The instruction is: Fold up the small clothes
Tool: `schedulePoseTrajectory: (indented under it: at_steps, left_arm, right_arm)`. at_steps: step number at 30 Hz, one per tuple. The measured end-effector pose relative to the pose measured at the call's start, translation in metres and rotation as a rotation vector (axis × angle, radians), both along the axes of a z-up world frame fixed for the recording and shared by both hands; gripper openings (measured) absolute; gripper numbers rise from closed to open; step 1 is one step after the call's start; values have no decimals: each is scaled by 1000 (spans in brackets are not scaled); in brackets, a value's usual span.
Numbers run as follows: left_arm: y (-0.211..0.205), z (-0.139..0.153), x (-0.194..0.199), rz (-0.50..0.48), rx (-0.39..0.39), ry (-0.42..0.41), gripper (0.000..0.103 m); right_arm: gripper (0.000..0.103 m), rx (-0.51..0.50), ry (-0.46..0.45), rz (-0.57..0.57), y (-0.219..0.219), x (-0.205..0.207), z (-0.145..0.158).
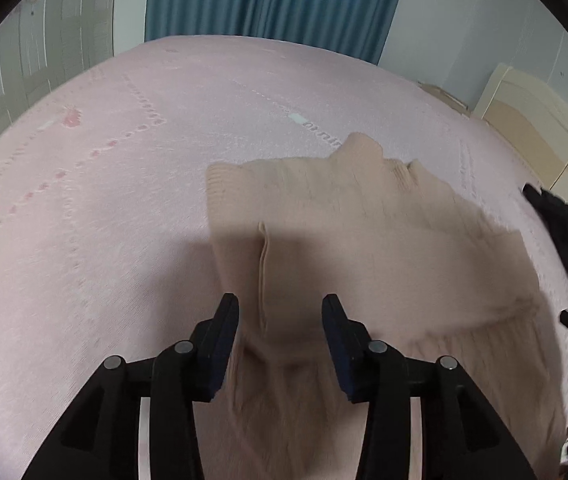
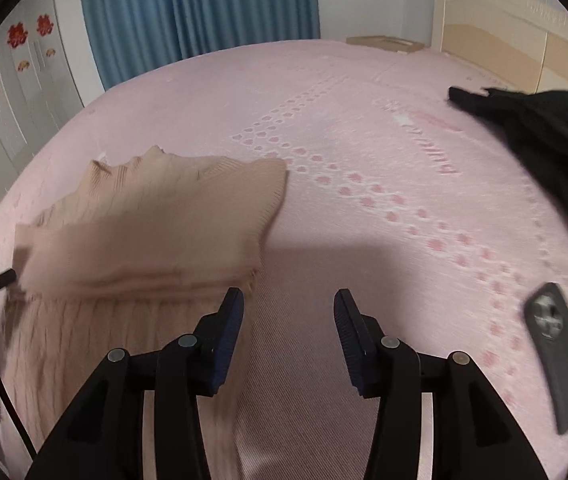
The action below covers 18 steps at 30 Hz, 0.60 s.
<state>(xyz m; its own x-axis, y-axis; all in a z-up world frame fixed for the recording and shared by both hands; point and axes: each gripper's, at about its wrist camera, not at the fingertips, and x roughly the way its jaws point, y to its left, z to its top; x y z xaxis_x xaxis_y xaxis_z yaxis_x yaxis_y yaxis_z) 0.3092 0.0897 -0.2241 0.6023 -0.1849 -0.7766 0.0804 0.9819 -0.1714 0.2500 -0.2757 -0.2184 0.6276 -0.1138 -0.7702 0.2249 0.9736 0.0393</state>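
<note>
Beige ribbed knit sweater [image 1: 364,216] is lying part-folded on pink patterned bedsheet [image 1: 124,200]. Left gripper [image 1: 280,316] is hovering w/ jaws spread, knit beneath, unpinched. Right gripper [image 2: 288,308] is spreading too, gripping nothing; black phone [image 2: 560,360] at 3 o'clock.

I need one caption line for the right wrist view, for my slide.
Right gripper open above the pink bedsheet, beside a half-folded beige sweater; phone at right.

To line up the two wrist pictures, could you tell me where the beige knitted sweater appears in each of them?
Left wrist view: the beige knitted sweater fills the centre and right, running down between the open left gripper fingers.
Right wrist view: the sweater lies on the left, beside the open right gripper.
Shared landmark: the blue curtain behind the pink bedcover.
</note>
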Motion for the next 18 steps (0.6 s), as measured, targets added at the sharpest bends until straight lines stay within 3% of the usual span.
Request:
schedulePoseTrajectory:
  at_steps: [8, 14, 18]
  left_arm:
    - [1, 26, -78, -7, 1, 13, 41]
    - [-3, 34, -159, -7, -67, 39, 41]
    - [-7, 24, -201, 9, -72, 66, 41]
  right_arm:
    - [46, -100, -14, -16, 12, -74, 34]
    - [46, 22, -44, 37, 33, -140, 57]
    - [48, 75, -20, 91, 54, -175, 49]
